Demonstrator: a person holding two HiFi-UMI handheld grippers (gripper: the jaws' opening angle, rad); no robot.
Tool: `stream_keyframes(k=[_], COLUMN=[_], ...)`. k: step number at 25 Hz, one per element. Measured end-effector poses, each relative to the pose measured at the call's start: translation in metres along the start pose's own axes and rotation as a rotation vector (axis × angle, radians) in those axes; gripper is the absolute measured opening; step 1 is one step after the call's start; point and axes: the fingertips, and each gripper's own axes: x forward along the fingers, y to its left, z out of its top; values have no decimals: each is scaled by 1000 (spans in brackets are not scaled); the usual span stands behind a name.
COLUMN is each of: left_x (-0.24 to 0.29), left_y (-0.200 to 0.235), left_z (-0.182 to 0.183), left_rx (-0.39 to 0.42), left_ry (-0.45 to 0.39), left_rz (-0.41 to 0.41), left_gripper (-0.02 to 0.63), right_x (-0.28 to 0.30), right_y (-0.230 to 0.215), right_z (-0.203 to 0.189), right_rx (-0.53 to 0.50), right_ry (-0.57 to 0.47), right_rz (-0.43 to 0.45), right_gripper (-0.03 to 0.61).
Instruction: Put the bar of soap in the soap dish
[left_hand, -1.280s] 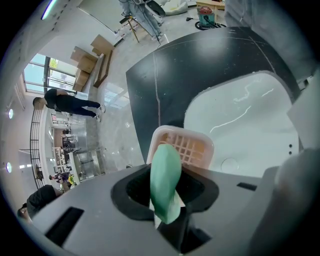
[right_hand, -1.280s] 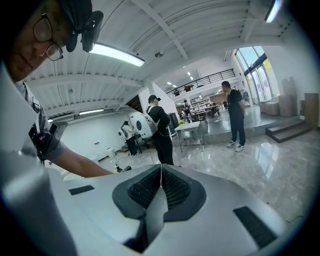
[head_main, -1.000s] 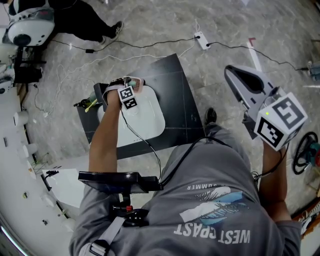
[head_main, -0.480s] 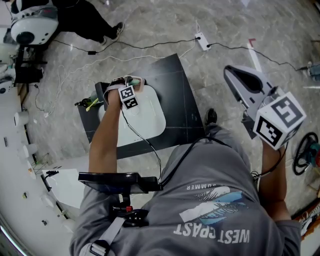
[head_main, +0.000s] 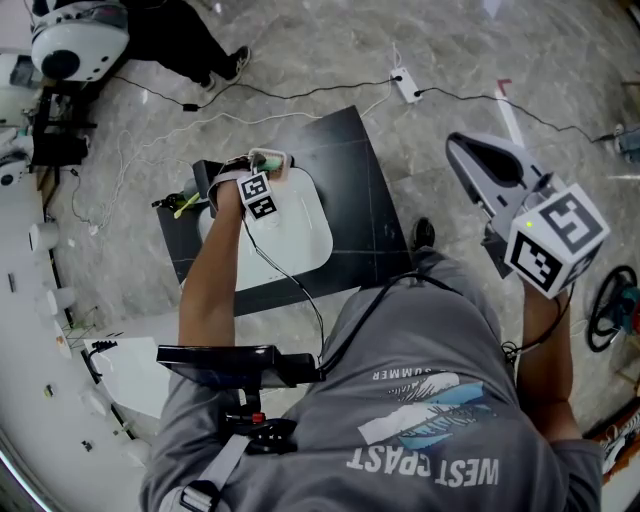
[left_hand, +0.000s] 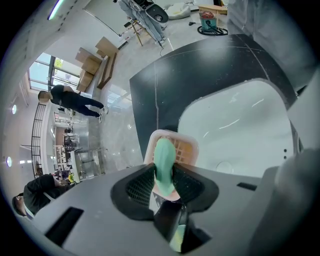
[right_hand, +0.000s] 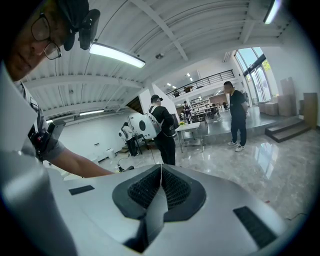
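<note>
A mint-green bar of soap (left_hand: 163, 160) stands on edge between the jaws of my left gripper (left_hand: 164, 176), which is shut on it. Its far end hangs over a pinkish soap dish (left_hand: 189, 148) with a slatted floor, set on the black table by the white basin (left_hand: 240, 125). In the head view the left gripper (head_main: 262, 172) is at the basin's far rim, over the soap dish (head_main: 270, 160). My right gripper (head_main: 470, 158) is held high at the right, away from the table; its jaws are pressed together with nothing between them (right_hand: 161, 187).
The black table top (head_main: 350, 190) holds the white basin (head_main: 285, 235) and some dark items with a yellow-green thing (head_main: 185, 205) at its left edge. Cables and a power strip (head_main: 405, 80) lie on the marble floor. Other people stand in the hall.
The left gripper with the soap has edged slightly further away, toward the soap dish. The right gripper has hardly moved.
</note>
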Motion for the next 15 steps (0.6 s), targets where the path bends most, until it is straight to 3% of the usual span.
stream_keyframes(k=[15], left_x=[-25], left_y=[-12], left_z=[-5], left_rx=[-53], left_ry=[-19], left_rz=[43], left_gripper=[114], right_x=[-13], right_y=[26], right_z=[-7], right_rx=[-6], right_ry=[-8], right_rz=[12], right_gripper=[8])
